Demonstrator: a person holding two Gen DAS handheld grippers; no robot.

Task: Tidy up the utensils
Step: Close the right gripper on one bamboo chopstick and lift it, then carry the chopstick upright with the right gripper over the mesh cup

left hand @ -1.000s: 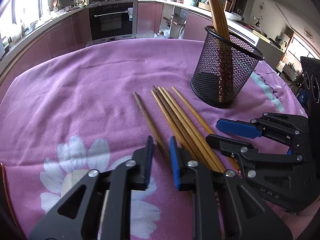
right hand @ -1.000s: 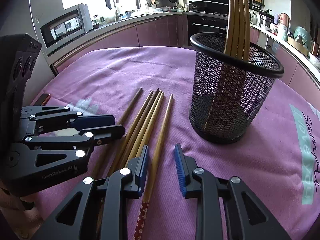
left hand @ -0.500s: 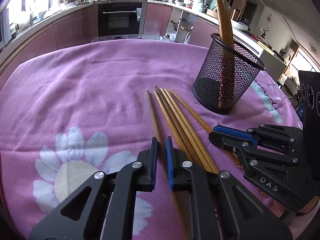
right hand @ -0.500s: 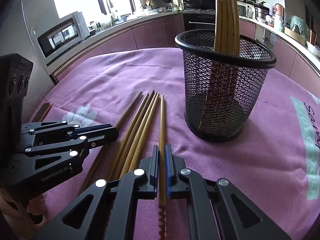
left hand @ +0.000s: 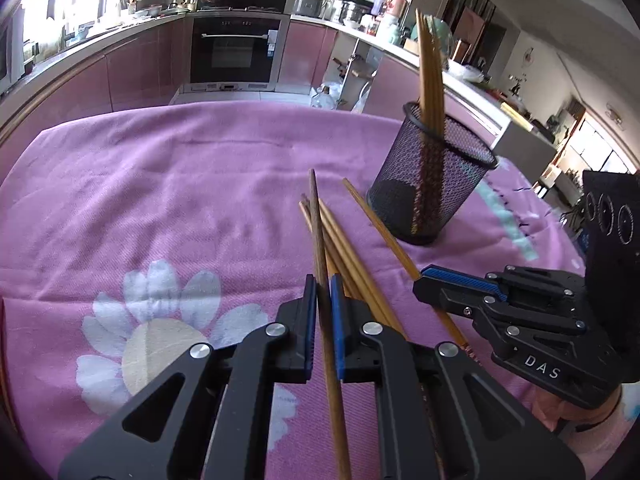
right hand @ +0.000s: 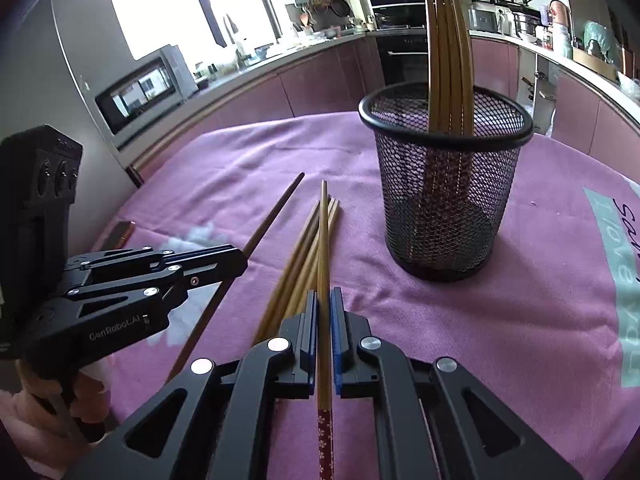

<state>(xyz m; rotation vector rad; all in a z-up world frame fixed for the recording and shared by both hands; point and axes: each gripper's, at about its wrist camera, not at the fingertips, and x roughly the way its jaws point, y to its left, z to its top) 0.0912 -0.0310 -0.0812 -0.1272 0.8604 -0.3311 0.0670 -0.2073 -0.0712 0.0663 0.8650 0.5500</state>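
My left gripper (left hand: 324, 296) is shut on a dark wooden chopstick (left hand: 318, 236) and holds it lifted above the purple cloth. My right gripper (right hand: 324, 308) is shut on a lighter chopstick (right hand: 322, 248) with a red patterned end, also raised. Several loose chopsticks (left hand: 348, 264) lie on the cloth between the grippers; they also show in the right wrist view (right hand: 304, 252). A black mesh holder (right hand: 444, 184) with several chopsticks upright in it stands ahead and right; it also shows in the left wrist view (left hand: 428, 184).
The table carries a purple cloth (left hand: 180, 184) with a white flower print. Kitchen counters and an oven (left hand: 236, 52) lie beyond the far edge. A microwave (right hand: 144, 92) sits at the left in the right wrist view.
Both grippers closed on a chopstick each, then lifted them off the cloth. The holder now looks farther away in both views.
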